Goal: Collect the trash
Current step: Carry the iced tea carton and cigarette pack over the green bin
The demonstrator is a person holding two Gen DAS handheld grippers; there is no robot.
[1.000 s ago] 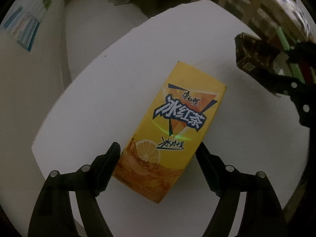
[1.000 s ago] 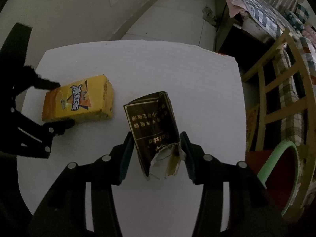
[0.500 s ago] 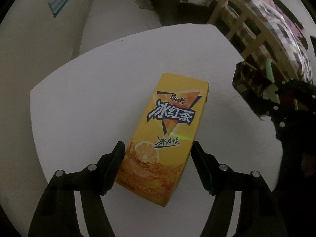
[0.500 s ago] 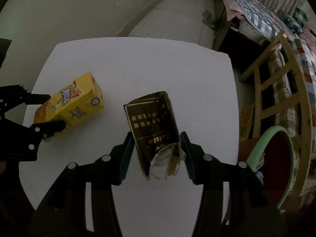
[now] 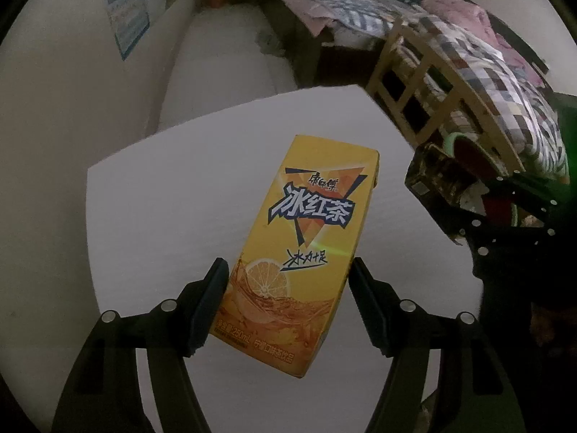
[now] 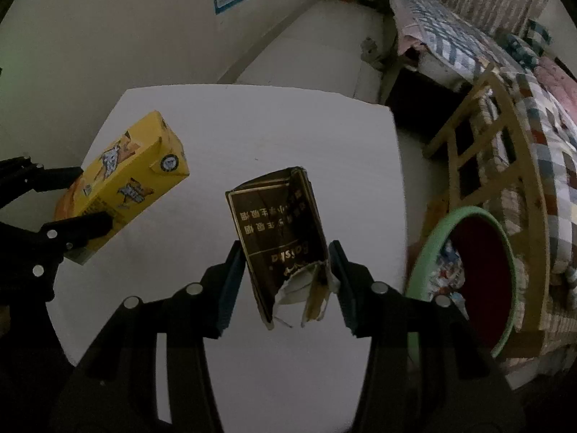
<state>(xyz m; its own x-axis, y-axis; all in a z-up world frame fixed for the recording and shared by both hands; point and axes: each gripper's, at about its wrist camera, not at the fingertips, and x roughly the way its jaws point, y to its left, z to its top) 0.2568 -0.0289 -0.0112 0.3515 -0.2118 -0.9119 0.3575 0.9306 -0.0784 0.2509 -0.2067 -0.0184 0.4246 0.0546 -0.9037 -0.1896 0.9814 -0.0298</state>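
My left gripper [image 5: 288,288] is shut on a yellow iced-tea carton [image 5: 310,238], held tilted in the air above the white table [image 5: 162,198]. In the right wrist view the same carton [image 6: 133,180] hangs at the left between the left gripper's fingers [image 6: 86,225]. My right gripper [image 6: 285,270] is shut on a torn dark brown cigarette pack [image 6: 285,241], also lifted off the table [image 6: 252,137]. That pack [image 5: 436,184] shows at the right edge of the left wrist view.
A round bin [image 6: 465,270] with a green rim and dark red inside, holding some litter, stands on the floor right of the table. A wooden chair [image 6: 505,166] with a patchwork cover is behind it. A bed [image 5: 360,11] lies farther back.
Both grippers have risen with their loads; the table looks smaller and farther. The left gripper closed on the carton and lifted it off the table. The bin came into fuller view at right.
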